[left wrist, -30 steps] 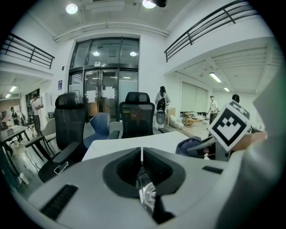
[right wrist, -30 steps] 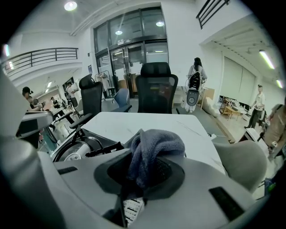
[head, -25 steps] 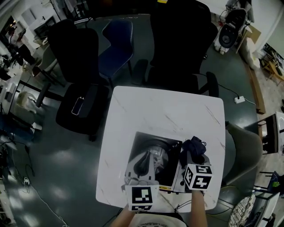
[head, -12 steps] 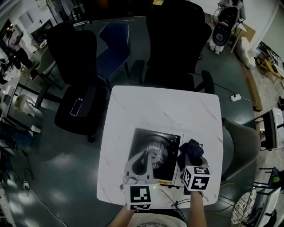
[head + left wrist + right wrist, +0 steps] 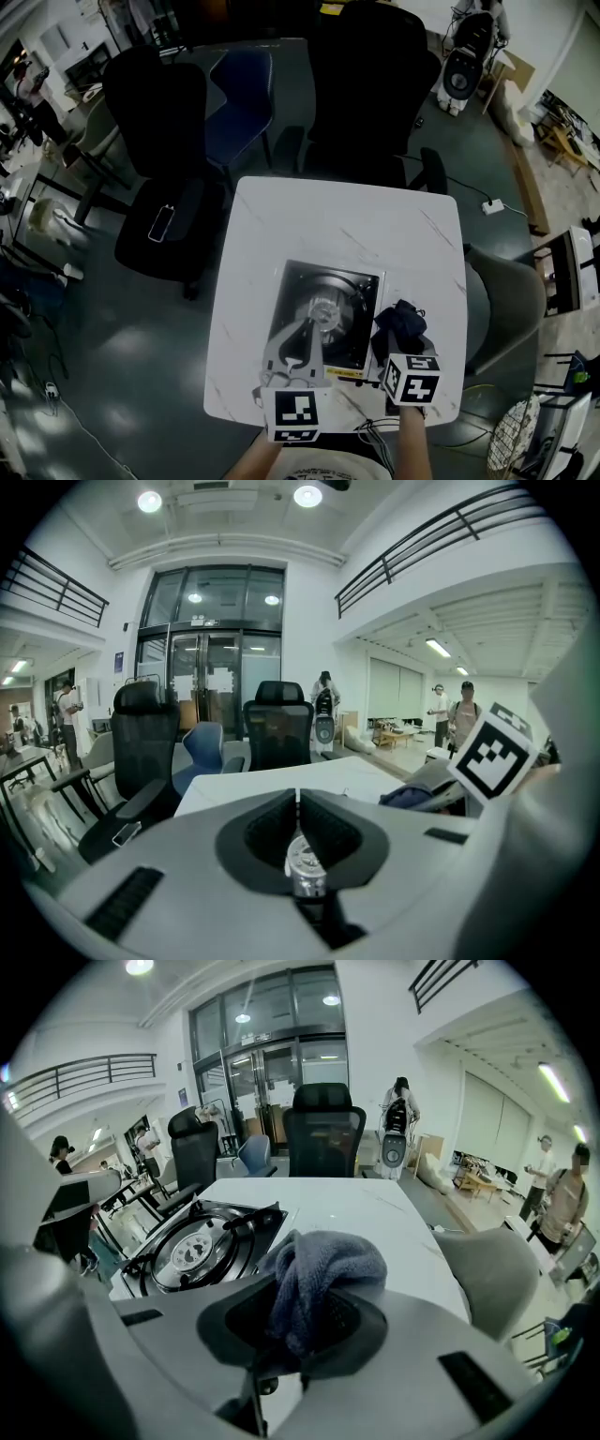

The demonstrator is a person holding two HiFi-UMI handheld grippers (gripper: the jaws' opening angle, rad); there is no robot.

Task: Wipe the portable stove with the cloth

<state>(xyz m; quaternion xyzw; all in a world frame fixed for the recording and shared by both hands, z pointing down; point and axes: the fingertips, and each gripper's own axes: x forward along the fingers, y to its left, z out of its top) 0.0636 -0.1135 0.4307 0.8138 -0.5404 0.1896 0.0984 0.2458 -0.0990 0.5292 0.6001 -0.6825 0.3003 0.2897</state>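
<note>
A large office hall with a dark floor surrounds a white marbled worktop (image 5: 309,216), with black chairs (image 5: 366,94) standing at its far side. A portable stove (image 5: 323,319) sits on the worktop close to the near edge, its round burner facing up. The left hand-held gripper (image 5: 297,803) hangs above the stove's near left part, its jaws pressed together on nothing. The right hand-held gripper (image 5: 300,1326) is just beside the stove's right edge, its jaws clamped on a bunched dark blue cloth (image 5: 323,1269) that bulges out above them.
</note>
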